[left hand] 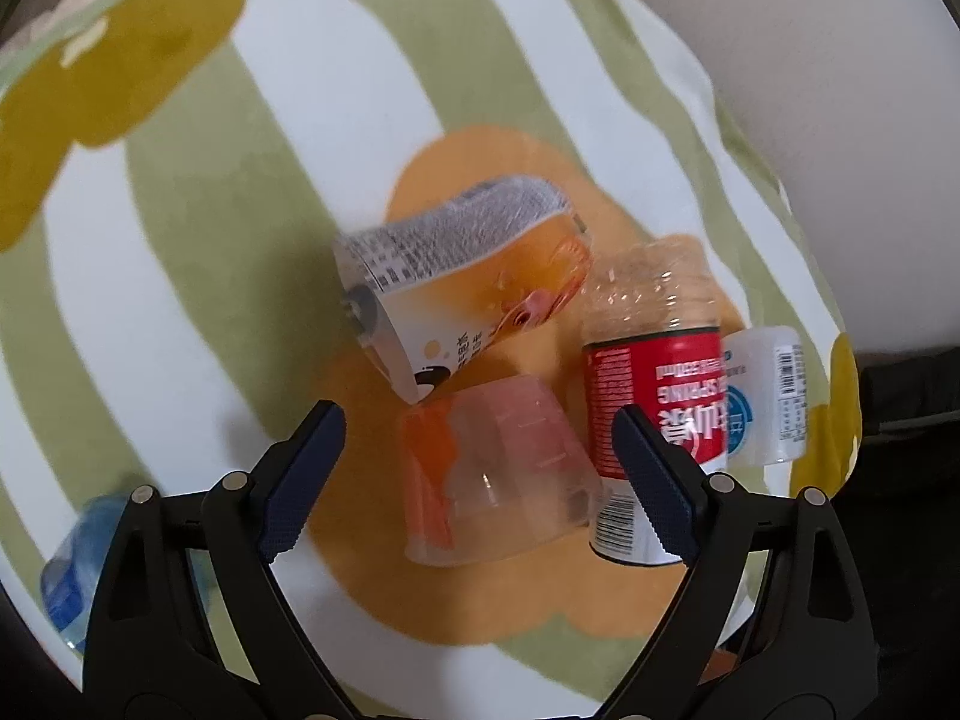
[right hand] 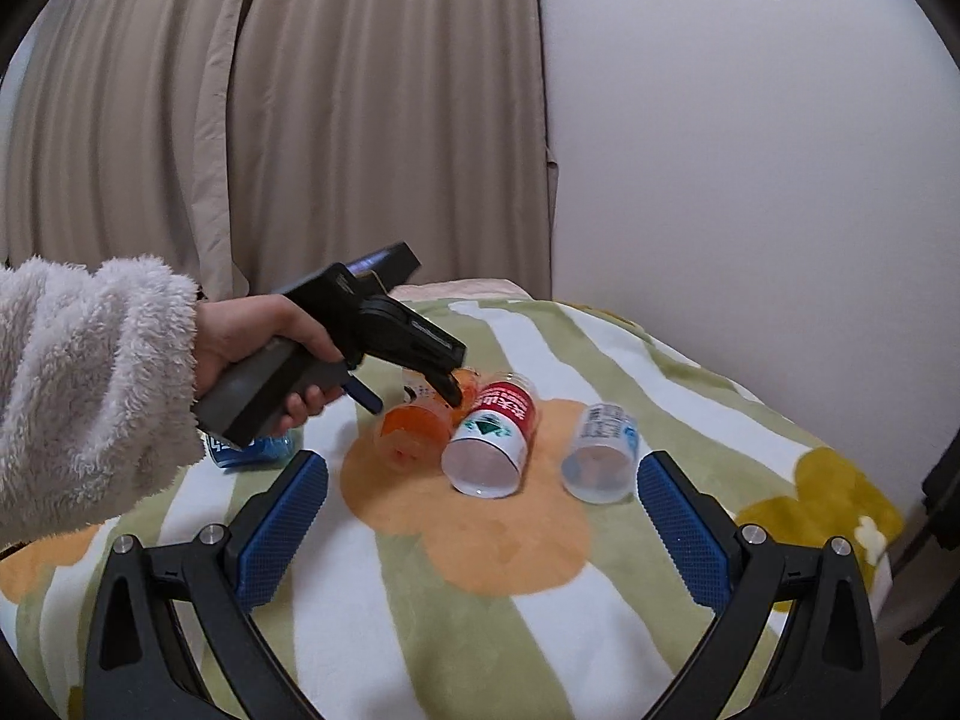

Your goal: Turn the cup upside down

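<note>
blue cup (right hand: 252, 450) (mostly hidden) behind hand (right hand: 252, 342)

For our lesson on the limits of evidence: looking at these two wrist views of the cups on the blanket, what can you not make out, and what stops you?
- Blue cup: right wrist view, mostly hidden behind the hand; in the left wrist view, blurred at the edge.
- Orange cup: left wrist view, motion blur; whether its rim rests flat is unclear.
- Label text on the large printed cup: blurred, unreadable.
- Left gripper tips: right wrist view, too small to see contact.

"SPRING" upside down on red-labelled cup (left hand: 654, 396)
</note>
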The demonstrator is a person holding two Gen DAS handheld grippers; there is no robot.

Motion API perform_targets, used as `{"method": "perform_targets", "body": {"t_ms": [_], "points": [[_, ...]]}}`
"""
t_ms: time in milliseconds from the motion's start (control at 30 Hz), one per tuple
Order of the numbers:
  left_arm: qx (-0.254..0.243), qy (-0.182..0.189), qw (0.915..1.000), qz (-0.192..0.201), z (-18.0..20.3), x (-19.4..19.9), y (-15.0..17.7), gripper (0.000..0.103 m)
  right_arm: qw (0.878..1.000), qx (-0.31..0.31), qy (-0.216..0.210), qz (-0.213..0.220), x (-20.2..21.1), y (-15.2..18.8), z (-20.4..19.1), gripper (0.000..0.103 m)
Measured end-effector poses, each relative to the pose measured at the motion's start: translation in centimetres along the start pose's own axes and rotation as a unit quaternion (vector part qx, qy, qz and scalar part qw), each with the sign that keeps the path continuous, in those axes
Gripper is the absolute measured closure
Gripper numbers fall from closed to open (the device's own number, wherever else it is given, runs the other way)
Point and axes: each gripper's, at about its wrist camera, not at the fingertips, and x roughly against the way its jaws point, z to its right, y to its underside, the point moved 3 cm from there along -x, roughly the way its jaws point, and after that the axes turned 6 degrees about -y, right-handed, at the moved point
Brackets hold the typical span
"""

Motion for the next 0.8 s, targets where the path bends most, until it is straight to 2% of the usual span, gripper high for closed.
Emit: {"method": "perform_targets", "body": {"t_ms": [67,100,233,267,533,800], "points": [[0.008,0.006,0.9999,-0.012,-0.3,-0.7,-0.2,0.016,1.0,-0.004,-0.005,0.001,-0.5,0.1,-0.1,0.0],[0.011,0.008,0.9997,-0.019,-0.4,-1.1,0.0,0.024,1.0,-0.005,-0.007,0.001,-0.8,0.2,-0.1,0.0],[0.015,0.018,0.9991,-0.035,-0.4,-2.1,-0.2,0.027,1.0,-0.006,-0.014,-0.003,-1.3,0.4,-0.4,0.0],[0.014,0.022,0.999,-0.037,-0.2,-2.2,-0.1,0.035,1.0,-0.006,-0.015,-0.003,-1.3,0.5,-0.5,0.0],[0.015,0.027,0.9989,-0.034,0.3,-0.9,0.0,0.036,1.0,-0.004,-0.021,0.007,-0.7,0.3,-0.8,0.0],[0.0,0.049,0.9986,-0.021,0.5,4.6,3.7,0.037,0.999,-0.017,-0.025,0.026,1.4,-0.8,-1.2,0.0]]}}
